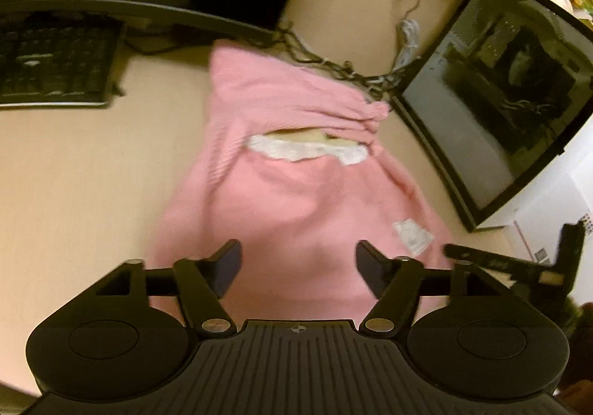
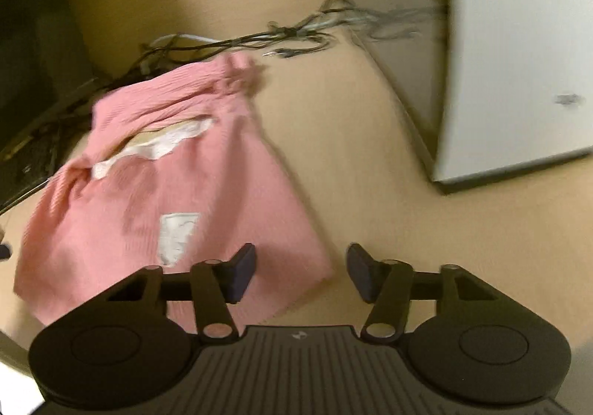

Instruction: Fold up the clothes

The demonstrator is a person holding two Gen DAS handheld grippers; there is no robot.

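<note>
A pink knit garment (image 1: 296, 200) lies folded on the beige desk (image 1: 74, 192), with a white lace collar (image 1: 307, 150) showing in its neck opening and a white label (image 1: 413, 235) near its right edge. My left gripper (image 1: 299, 255) hovers over the garment's near edge, open, with nothing between its pads. In the right wrist view the same garment (image 2: 178, 192) lies to the left. My right gripper (image 2: 301, 259) is open above its near right corner, with one finger (image 2: 242, 276) over the cloth and the other over bare desk.
A black keyboard (image 1: 52, 59) sits at the back left. A glass-sided computer case (image 1: 496, 96) stands to the right of the garment, and its white side (image 2: 511, 63) shows in the right wrist view. Tangled cables (image 1: 333, 66) run behind the garment.
</note>
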